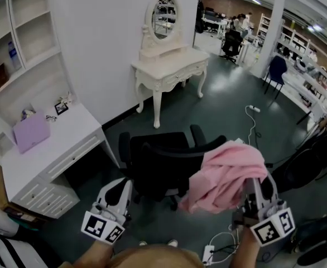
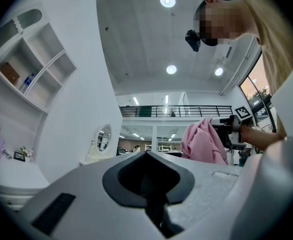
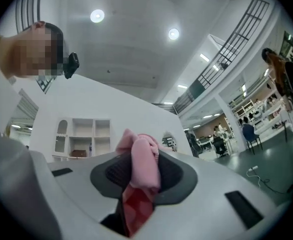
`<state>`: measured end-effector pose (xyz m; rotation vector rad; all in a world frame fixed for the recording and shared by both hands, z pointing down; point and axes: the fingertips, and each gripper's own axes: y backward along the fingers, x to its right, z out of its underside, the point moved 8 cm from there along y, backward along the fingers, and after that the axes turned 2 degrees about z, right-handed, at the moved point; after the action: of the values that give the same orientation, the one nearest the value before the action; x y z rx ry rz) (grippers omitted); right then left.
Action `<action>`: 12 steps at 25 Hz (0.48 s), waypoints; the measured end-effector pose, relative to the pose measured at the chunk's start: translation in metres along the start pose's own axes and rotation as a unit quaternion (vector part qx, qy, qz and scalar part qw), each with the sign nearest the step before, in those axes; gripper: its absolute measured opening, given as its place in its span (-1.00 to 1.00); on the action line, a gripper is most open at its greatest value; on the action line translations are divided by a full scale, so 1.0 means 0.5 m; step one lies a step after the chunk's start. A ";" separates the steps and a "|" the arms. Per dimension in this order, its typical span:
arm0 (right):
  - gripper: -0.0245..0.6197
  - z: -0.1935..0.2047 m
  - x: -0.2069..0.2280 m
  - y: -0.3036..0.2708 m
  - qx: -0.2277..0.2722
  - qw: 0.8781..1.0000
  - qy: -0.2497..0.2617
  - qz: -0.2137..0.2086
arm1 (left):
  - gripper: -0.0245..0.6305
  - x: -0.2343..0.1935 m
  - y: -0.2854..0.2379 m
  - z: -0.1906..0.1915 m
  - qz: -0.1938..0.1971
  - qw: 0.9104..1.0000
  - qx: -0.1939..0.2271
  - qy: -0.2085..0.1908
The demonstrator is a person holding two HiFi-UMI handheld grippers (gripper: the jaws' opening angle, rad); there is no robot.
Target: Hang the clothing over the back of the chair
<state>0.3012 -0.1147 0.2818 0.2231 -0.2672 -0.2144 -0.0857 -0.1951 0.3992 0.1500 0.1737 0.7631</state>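
Note:
A black office chair stands on the dark floor right in front of me, its backrest top toward me. My right gripper is raised beside the chair's right side and is shut on a bunched pink garment, which hangs over the chair's right armrest area. In the right gripper view the pink garment is pinched between the pads of the right gripper. My left gripper hovers at the chair's left side, jaws together and empty. The left gripper view shows the pink garment off to the right.
A white vanity table with an oval mirror stands beyond the chair. A white desk with drawers carrying a purple bag is at the left, under wall shelves. Cables and a power strip lie on the floor near my feet; dark bags sit at right.

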 end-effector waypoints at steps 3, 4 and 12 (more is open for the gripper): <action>-0.59 -0.035 -0.010 -0.064 0.007 1.000 0.013 -0.027 | -0.92 -0.003 0.005 -0.002 0.003 1.000 0.003 0.001; -0.59 -0.043 -0.012 -0.081 0.008 0.999 0.015 -0.032 | -0.92 -0.002 0.008 -0.003 0.004 1.000 0.005 0.001; -0.59 -0.085 -0.053 -0.215 0.013 0.996 0.029 -0.084 | -0.92 -0.010 0.037 -0.017 -0.002 1.000 0.014 0.001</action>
<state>0.2693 -0.2026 0.2092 0.2773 -0.1939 -0.3713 -0.1034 -0.1850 0.3950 0.1756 0.1868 0.7575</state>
